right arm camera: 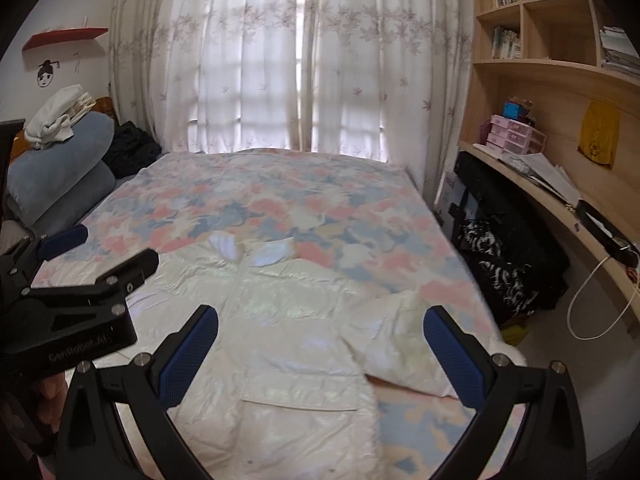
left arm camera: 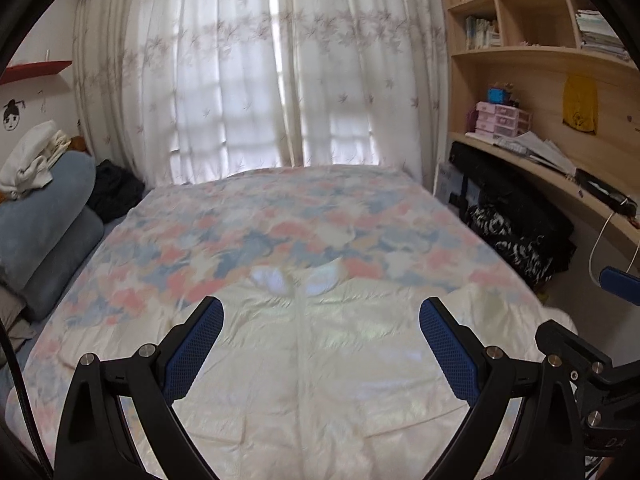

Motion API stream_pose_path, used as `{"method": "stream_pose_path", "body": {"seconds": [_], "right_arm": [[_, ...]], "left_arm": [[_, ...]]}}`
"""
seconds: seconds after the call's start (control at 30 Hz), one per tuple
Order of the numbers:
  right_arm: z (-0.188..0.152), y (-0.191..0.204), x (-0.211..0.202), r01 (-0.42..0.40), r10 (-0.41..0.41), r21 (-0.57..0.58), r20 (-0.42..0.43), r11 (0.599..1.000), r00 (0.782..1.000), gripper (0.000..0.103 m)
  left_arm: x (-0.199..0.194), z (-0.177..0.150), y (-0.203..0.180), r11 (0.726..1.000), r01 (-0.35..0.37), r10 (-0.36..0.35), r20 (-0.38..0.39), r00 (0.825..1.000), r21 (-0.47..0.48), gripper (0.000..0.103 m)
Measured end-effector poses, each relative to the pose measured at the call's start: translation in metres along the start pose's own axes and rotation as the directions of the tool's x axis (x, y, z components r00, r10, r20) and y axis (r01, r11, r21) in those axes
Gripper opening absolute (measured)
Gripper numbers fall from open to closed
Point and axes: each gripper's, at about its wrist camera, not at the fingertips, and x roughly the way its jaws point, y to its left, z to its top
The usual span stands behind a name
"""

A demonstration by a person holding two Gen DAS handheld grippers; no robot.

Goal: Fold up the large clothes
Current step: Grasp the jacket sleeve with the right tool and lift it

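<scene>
Two black grippers with blue bumpy finger pads hang over a bed, and both are spread wide with nothing between their fingers. Right under the left gripper (left arm camera: 321, 320) lies a big shiny cream-white puffy jacket (left arm camera: 320, 360), spread flat with its front facing up. Its collar (left arm camera: 294, 280) sits just ahead of the fingertips, and a seam runs straight down the middle between the two fingers.

Under the right gripper (right arm camera: 320, 328) the same jacket (right arm camera: 280, 320) fills the space below and off to the left. One sleeve (right arm camera: 404, 344) sticks out past the right finger, lying flat. A square pocket flap (right arm camera: 300, 388) shows low between the fingers.

The jacket rests on a soft bedspread with pink, blue and cream patches (left arm camera: 280, 220), which stretches far ahead of both tools toward thin white curtains with small leaf prints (left arm camera: 260, 80). Far off to the left are blue-grey pillows (left arm camera: 48, 216). Off to the right stands a light wooden shelf with books (left arm camera: 528, 40).
</scene>
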Motion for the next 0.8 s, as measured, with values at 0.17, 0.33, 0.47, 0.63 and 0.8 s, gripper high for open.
{"method": "stream_pose_path", "body": {"seconds": [0.17, 0.33, 0.47, 0.63, 0.8], "right_arm": [[0.003, -0.047, 0.006, 0.055, -0.054, 0.080, -0.016, 0.995, 0.998, 0.103], [-0.013, -0.110, 0.037, 0.117, -0.095, 0.212, -0.109, 0.970, 0.989, 0.103], [-0.043, -0.164, 0.072, 0.186, -0.115, 0.326, -0.226, 0.927, 0.967, 0.101], [-0.090, -0.248, 0.113, 0.260, -0.078, 0.509, -0.351, 0.820, 0.933, 0.098], [-0.149, -0.325, 0.156, 0.348, -0.014, 0.664, -0.453, 0.662, 0.892, 0.082]], "left_arm": [[0.019, 0.012, -0.031, 0.999, 0.051, -0.051, 0.025, 0.998, -0.015, 0.098], [0.060, 0.002, -0.070, 0.993, 0.114, -0.114, -0.012, 0.993, -0.002, 0.098], [0.111, -0.017, -0.105, 0.980, 0.198, -0.200, -0.131, 0.971, -0.028, 0.098], [0.167, -0.049, -0.147, 0.980, 0.200, -0.198, -0.210, 0.958, -0.009, 0.098], [0.215, -0.069, -0.173, 0.984, 0.176, -0.169, -0.263, 0.950, 0.001, 0.098]]}}
